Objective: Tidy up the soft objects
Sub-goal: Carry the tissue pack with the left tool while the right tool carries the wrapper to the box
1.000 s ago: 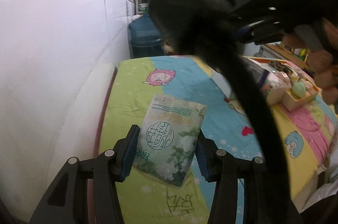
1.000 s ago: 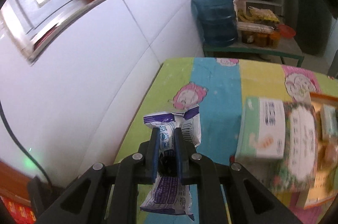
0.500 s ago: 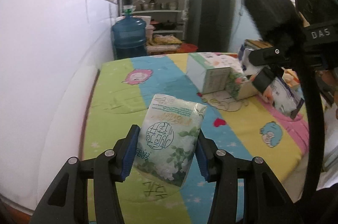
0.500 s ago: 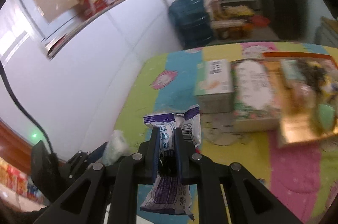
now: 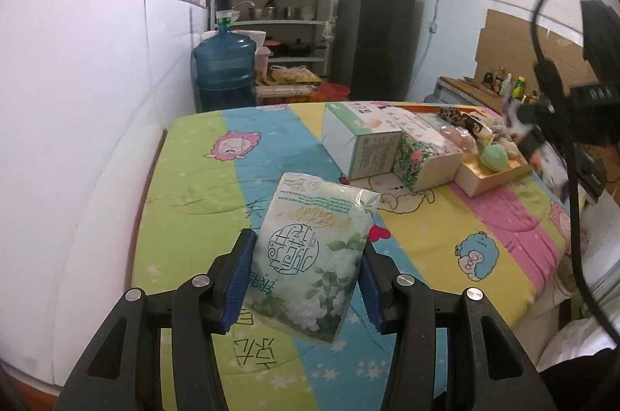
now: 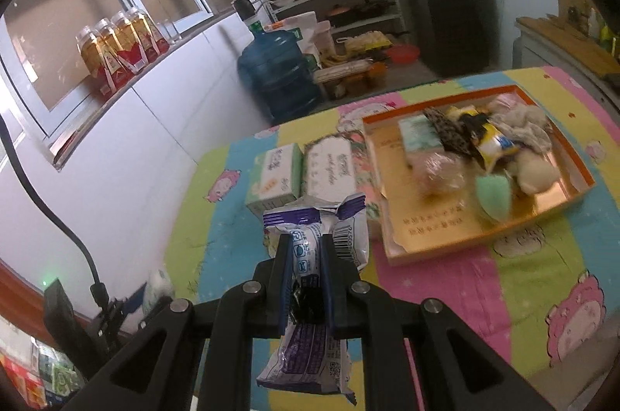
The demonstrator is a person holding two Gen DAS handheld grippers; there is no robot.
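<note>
Swung toward the cardboard tray, right gripper pinches a crinkly packet.

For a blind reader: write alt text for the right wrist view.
The right gripper pinches a purple-and-white snack packet above a cartoon-print bedsheet. Ahead sit two tissue boxes and an orange tray of soft items.
</note>
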